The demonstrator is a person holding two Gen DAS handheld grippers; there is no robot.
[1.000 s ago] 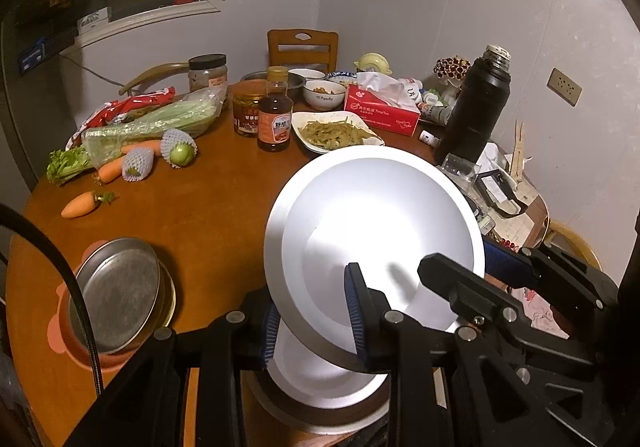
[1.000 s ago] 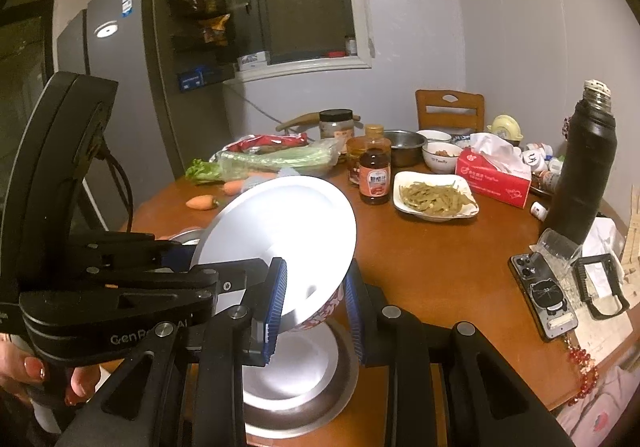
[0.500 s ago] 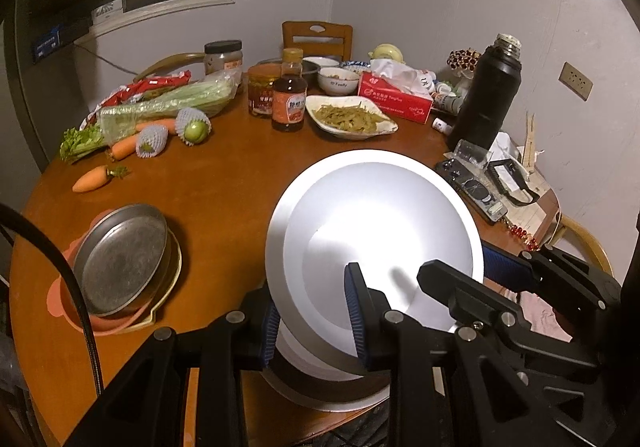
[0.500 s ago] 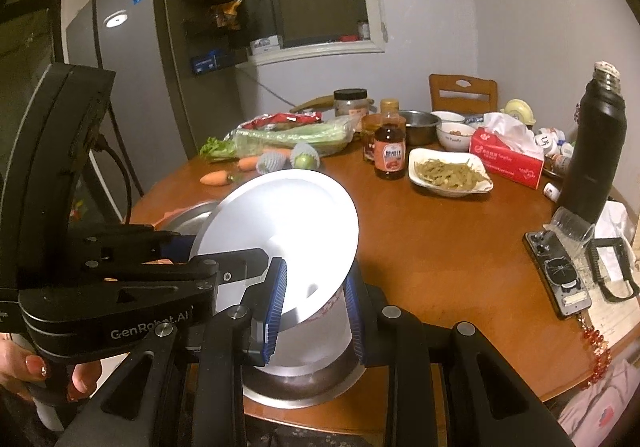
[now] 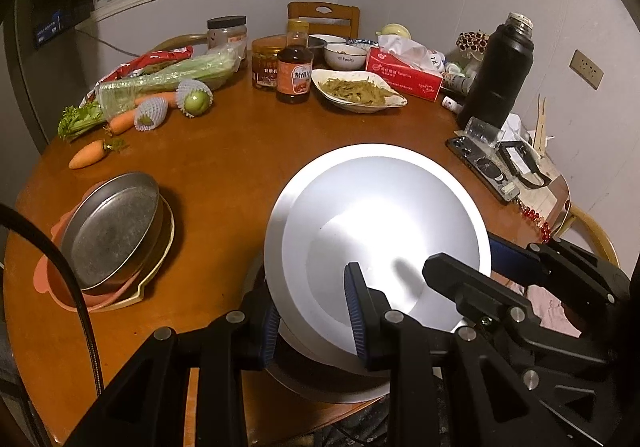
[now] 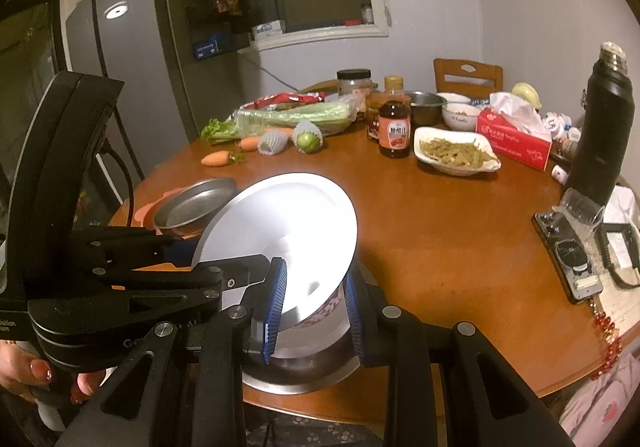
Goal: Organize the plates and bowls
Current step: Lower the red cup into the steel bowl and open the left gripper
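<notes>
A white plate is held tilted above a metal plate at the table's near edge. My left gripper is shut on the white plate's near rim. My right gripper is shut on the same plate from the other side; its underside shows a red pattern. The metal plate lies under it. A metal dish sits on a pink plate and a cream plate at the left, also seen in the right wrist view.
On the round wooden table: carrots, celery, sauce bottle, dish of green beans, tissue box, black flask, phone. A chair stands behind. A fridge stands at the left.
Both grippers have lifted and drawn back with the white plate between them. More of the table shows now. The metal plate stays on the table.
</notes>
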